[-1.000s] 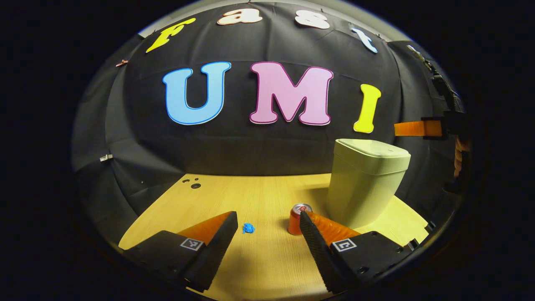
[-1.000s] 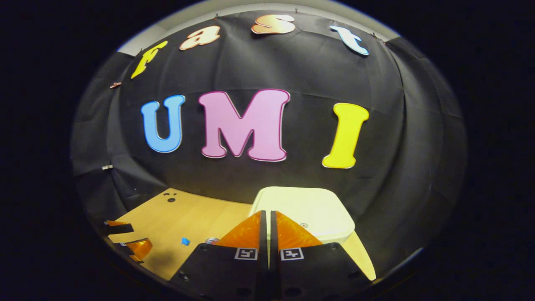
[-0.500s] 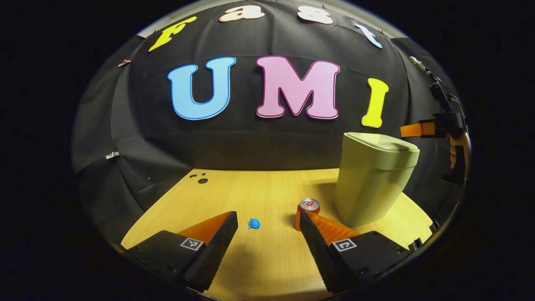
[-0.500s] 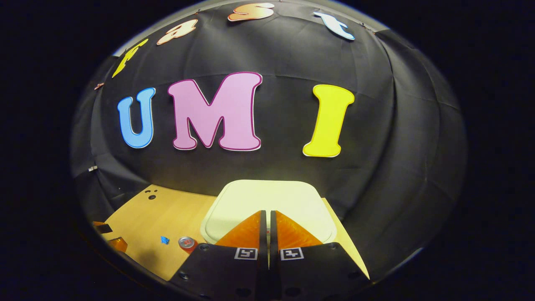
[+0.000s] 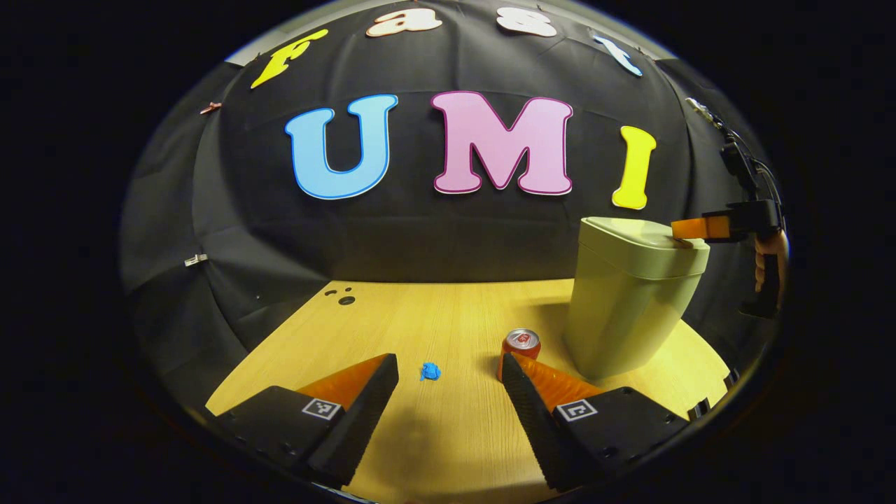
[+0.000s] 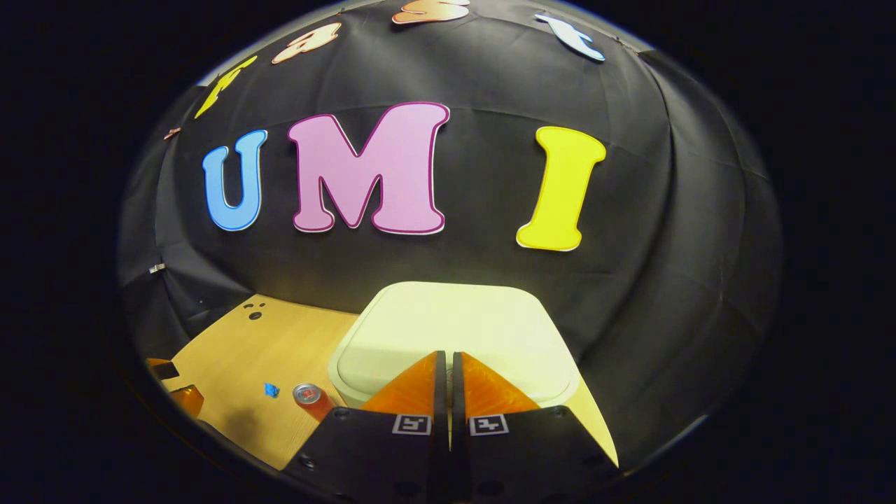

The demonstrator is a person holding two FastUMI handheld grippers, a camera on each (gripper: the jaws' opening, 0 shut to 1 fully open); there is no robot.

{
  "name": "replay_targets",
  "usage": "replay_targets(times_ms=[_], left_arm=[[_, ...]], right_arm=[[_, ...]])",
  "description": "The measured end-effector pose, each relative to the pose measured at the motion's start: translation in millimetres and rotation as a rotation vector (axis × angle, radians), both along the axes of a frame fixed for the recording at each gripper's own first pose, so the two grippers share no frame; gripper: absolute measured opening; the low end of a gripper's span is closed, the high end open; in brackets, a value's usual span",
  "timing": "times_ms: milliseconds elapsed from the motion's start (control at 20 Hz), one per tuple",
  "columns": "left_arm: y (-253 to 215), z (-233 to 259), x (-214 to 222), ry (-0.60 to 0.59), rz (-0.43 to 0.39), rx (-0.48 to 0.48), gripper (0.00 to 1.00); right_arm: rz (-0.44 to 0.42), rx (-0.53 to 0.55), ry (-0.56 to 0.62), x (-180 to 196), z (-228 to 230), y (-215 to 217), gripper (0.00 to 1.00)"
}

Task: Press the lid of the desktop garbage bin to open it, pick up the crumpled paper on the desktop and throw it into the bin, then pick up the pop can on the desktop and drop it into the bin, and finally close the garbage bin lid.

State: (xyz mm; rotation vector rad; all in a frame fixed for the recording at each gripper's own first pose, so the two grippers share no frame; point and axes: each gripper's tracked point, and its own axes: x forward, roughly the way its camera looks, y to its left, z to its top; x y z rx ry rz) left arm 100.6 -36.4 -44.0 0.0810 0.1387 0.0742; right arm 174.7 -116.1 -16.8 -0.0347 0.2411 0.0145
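A pale green bin (image 5: pixel 630 308) stands on the wooden table at the right, its lid (image 6: pixel 455 329) down. My right gripper (image 6: pixel 448 358) is shut with nothing in it, its tips resting on the near part of the lid; in the left gripper view this right gripper (image 5: pixel 682 229) touches the lid's right edge. A red pop can (image 5: pixel 519 348) stands upright just left of the bin. A small blue crumpled paper (image 5: pixel 430 371) lies left of the can. My left gripper (image 5: pixel 449 378) hovers open above the table, the paper lying ahead between its fingers.
The wooden table (image 5: pixel 420 315) has small holes (image 5: pixel 343 297) at its back left. Black cloth walls close the booth behind and at both sides. A hand (image 5: pixel 766 259) holds the right gripper's handle past the bin.
My right gripper has come down and forward onto the bin lid, staying shut. My left gripper has drifted slightly, so the bin and can sit a little farther right in its view.
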Motion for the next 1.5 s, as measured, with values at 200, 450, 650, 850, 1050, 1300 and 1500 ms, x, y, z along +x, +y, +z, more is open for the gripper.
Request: replay_targets(times_ms=[200, 450, 650, 850, 1050, 1300, 1500], left_arm=[[-3.5, -5.1, 0.1, 0.010, 0.002, 0.006, 0.96], [-4.4, -13.9, 0.6, 0.025, 0.007, 0.000, 0.95], [-2.7, -18.7, 3.3, 0.037, 0.011, -0.008, 0.95], [3.0, -11.1, 5.3, 0.017, 0.022, -0.007, 0.95], [2.5, -10.3, 4.9, 0.012, 0.010, -0.015, 0.95], [-2.0, -5.7, -1.7, -0.006, -0.020, -0.012, 0.95], [-1.9, -4.0, -9.8, -0.021, -0.031, -0.011, 0.95]], right_arm=[[-0.020, 0.021, -0.008, -0.4, -2.4, -0.6, 0.05], [-0.013, 0.057, 0.002, 3.2, -5.6, -1.0, 0.05], [-0.015, 0.032, -0.018, 5.2, -3.5, 0.3, 0.06], [-0.017, -0.001, -0.036, -1.0, 3.6, 1.0, 0.05], [-0.042, 0.042, -0.040, -19.9, 10.8, 0.0, 0.05], [-0.033, 0.038, -0.062, -44.6, 23.8, 7.0, 0.05], [-0.035, 0.047, -0.082, -60.8, 30.0, 13.3, 0.05]])
